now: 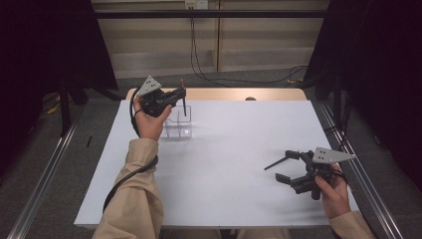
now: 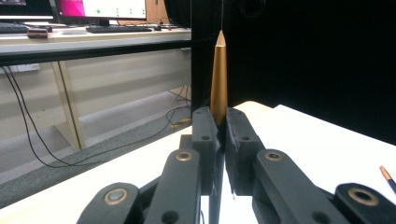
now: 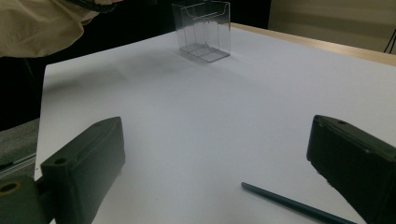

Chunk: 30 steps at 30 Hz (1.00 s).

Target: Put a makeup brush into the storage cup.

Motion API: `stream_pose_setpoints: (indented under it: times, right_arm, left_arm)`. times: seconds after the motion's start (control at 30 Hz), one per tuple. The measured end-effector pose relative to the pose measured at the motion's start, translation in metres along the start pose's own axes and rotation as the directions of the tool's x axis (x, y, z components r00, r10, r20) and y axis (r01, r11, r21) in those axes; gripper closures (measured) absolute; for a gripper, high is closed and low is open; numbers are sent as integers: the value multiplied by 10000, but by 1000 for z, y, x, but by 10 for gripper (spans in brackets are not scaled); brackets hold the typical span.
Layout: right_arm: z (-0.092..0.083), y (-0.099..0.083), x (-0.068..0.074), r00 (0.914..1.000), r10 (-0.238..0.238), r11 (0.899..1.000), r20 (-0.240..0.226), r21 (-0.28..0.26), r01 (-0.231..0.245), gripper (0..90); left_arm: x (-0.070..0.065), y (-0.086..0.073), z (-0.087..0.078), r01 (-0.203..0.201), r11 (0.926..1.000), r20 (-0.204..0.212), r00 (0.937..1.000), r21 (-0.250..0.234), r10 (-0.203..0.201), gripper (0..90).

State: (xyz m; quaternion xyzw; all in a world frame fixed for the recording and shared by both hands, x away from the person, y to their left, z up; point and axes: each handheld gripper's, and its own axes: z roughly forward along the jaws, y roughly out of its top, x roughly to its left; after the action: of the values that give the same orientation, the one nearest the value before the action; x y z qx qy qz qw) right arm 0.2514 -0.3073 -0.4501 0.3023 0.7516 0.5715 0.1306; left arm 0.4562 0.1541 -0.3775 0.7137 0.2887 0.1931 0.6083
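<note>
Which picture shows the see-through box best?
The right gripper view: the clear box stands whole on the white table, walls and base plain to see. In the high view the box is small and partly behind the left tongs, which hold a pencil over it.

Left gripper jaws clamp an upright gold-tipped pencil; another, possibly a pencil tip, at four o'clock.
</note>
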Motion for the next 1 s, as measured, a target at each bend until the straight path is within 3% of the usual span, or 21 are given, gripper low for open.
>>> stream_pose_setpoints:
  times: [1.0]
  right_arm:
    - [-1, 1, 1, 9999, -85, 9999, -79, -77, 84, 37]
  left_arm:
    - [1, -17, -3, 376, 9990, -42, 9993, 228, -375, 835]
